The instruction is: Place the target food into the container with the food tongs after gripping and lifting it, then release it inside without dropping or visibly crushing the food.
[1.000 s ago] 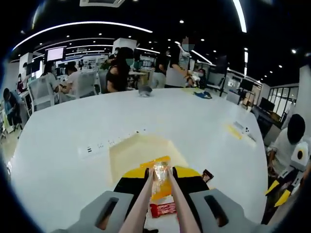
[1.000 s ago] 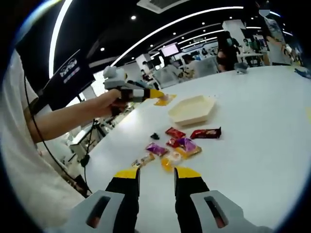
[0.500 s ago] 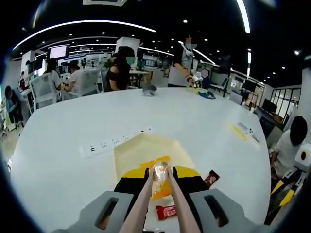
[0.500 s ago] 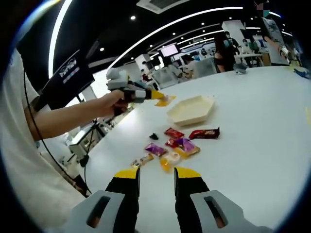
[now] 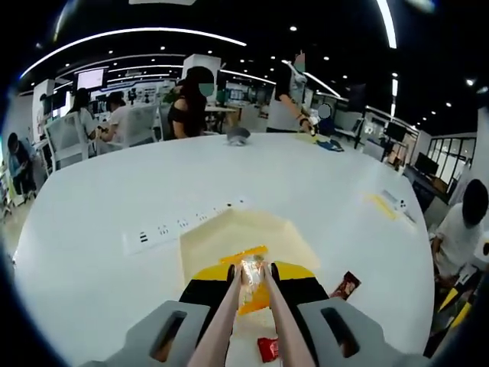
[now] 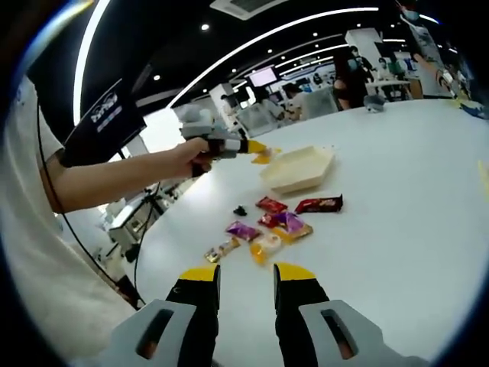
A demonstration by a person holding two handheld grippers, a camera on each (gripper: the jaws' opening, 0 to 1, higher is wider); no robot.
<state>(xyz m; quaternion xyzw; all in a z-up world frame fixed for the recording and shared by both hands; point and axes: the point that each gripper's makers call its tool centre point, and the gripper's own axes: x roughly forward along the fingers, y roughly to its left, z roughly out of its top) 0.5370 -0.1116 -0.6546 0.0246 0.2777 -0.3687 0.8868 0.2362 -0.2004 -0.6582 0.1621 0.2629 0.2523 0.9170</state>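
My left gripper (image 5: 250,272) is shut on a pair of pale food tongs (image 5: 220,325). The tongs' tips pinch an orange snack packet (image 5: 251,286), held in the air over the near edge of the cream hexagonal container (image 5: 229,235). From the right gripper view, a person's hand holds the left gripper (image 6: 229,145) beside the container (image 6: 299,168), and the orange packet (image 6: 263,157) hangs at its near-left rim. My right gripper (image 6: 246,274) stands open and empty over the white table, short of the snack pile.
Several wrapped snacks lie loose on the table: a red one (image 6: 269,204), a dark red bar (image 6: 318,203), a purple one (image 6: 243,230). A white power strip (image 5: 183,223) runs left of the container. People sit and stand at the far side.
The left gripper has carried the tongs and orange packet forward, closer over the container. The right gripper has stayed put, open.
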